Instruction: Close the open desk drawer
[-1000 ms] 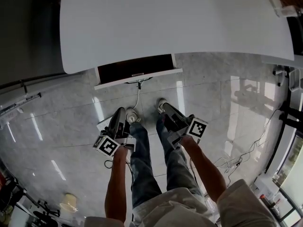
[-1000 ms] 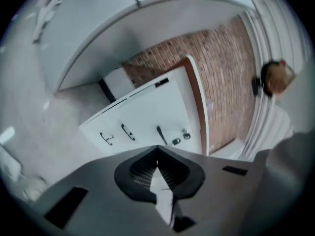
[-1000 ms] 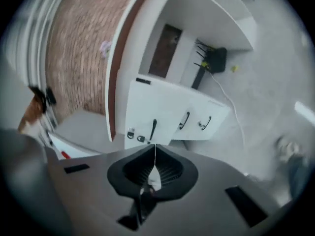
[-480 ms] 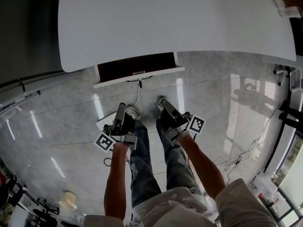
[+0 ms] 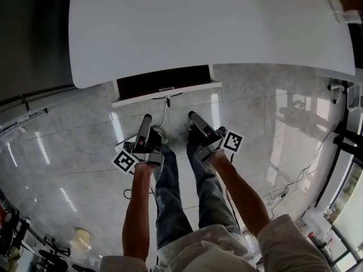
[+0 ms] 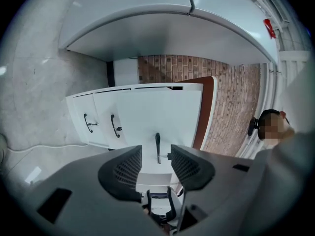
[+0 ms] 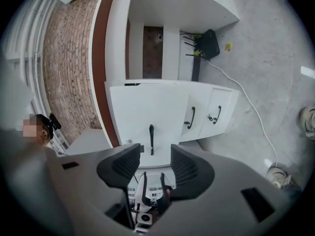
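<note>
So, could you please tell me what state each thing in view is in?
drawer, open, pulled out from under the desk
left tool, jaws opening, empty
right tool, jaws opening, empty
two other drawers, shut

— What's the floor like?
— Pale grey marble tiles [image 5: 266, 123], glossy, with bright streaks of light reflected in them. A white cable [image 7: 256, 117] runs across them.
— And the walls?
— A red brick wall [image 6: 231, 107] behind the white desk [image 5: 210, 21]. A window [image 5: 351, 208] shows at the head view's lower right edge; the far left lies dark.
</note>
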`<action>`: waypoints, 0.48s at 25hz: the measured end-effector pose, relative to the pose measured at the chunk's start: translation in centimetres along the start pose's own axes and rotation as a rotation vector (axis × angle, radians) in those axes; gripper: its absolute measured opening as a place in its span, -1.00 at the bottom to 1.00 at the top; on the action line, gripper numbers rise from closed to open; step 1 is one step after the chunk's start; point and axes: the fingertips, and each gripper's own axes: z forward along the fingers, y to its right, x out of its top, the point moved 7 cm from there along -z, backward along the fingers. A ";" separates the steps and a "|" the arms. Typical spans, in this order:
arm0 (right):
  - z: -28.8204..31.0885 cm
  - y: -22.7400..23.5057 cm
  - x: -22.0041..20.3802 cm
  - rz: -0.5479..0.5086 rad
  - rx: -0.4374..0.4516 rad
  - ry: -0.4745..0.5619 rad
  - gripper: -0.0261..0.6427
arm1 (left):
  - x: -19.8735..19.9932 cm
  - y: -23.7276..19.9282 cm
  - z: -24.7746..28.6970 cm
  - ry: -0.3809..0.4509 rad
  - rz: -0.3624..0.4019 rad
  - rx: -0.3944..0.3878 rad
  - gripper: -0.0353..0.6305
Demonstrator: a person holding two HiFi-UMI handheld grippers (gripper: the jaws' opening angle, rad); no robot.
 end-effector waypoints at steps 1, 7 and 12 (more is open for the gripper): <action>0.5 -0.1 0.3 -0.004 0.007 0.001 -0.31 | 0.2 0.0 0.5 -0.001 0.006 0.000 -0.32; 3.8 -0.5 1.8 -0.038 0.027 -0.015 -0.42 | 1.4 0.3 3.8 -0.015 0.034 0.003 -0.32; 5.8 -0.6 2.6 -0.053 0.029 -0.016 -0.48 | 1.9 0.2 5.4 -0.040 0.049 0.018 -0.32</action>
